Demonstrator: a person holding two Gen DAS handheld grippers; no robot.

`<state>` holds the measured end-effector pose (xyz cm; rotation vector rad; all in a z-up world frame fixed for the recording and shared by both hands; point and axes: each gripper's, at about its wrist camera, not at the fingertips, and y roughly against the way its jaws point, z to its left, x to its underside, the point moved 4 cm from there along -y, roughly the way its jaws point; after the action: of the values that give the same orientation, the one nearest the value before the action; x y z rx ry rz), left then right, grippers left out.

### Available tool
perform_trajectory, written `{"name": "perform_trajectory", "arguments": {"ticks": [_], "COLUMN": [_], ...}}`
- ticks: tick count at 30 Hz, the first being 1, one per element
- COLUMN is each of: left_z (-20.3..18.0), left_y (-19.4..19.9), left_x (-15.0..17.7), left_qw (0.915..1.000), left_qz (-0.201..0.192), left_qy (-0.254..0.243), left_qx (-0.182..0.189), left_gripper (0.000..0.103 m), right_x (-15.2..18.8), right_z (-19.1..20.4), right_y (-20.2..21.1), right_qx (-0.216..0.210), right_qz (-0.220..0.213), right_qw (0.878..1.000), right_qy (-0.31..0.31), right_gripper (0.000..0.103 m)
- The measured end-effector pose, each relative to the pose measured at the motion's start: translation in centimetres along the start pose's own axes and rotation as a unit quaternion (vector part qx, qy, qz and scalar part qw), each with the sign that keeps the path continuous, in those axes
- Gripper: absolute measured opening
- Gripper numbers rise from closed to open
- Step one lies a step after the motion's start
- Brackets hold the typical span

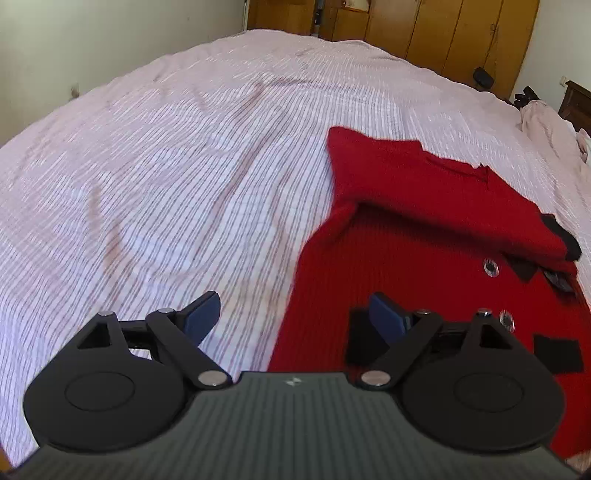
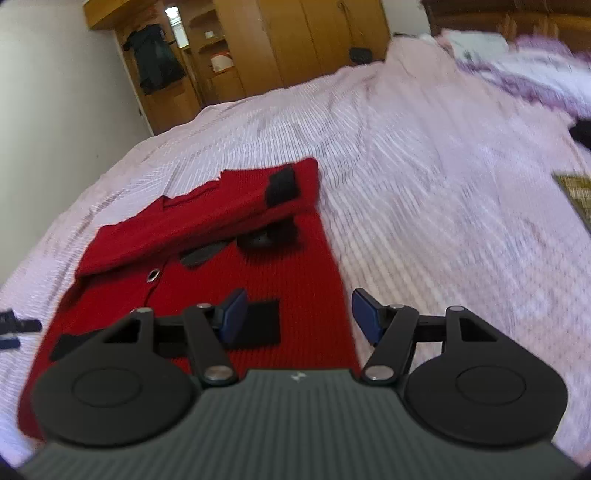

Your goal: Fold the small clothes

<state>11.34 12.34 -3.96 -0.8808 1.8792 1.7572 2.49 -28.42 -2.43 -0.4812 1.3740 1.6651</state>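
A small red knitted cardigan (image 1: 413, 236) with black cuffs, black pockets and silver buttons lies flat on the bed, both sleeves folded across its chest. It also shows in the right wrist view (image 2: 295, 266). My left gripper (image 1: 291, 314) is open and empty, hovering over the cardigan's left lower edge. My right gripper (image 2: 299, 314) is open and empty, over the cardigan's right lower edge, with one blue pad (image 2: 236, 314) above a black pocket (image 2: 258, 325).
The bed has a pink striped sheet (image 1: 166, 184). Wooden wardrobes (image 1: 443, 33) stand beyond the far edge. Crumpled bedding (image 2: 535, 70) and a dark item lie at the far right. The other gripper's tip (image 2: 14, 328) shows at the left.
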Motion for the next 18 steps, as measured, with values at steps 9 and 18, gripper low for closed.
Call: {"name": "perform_trajectory", "arguments": {"ticks": [9,18], "left_z": [1.9,-0.8], "left_y": [3.5,5.0], "left_x": [4.5,8.2], "left_qw": [0.9999,0.9976], "left_qz": [0.012,0.027], "left_qy": [-0.005,-0.061], "left_qx": [-0.007,0.020], "left_gripper": [0.096,0.099], "right_x": [3.1,5.6], "right_z": [0.0,-0.4], "right_y": [2.9,4.8], "right_qx": [-0.002,-0.009], "right_qz": [0.009,0.017], "right_qw": [1.000,1.000], "right_qy": [-0.013,-0.024], "right_gripper": [0.065,0.068]}}
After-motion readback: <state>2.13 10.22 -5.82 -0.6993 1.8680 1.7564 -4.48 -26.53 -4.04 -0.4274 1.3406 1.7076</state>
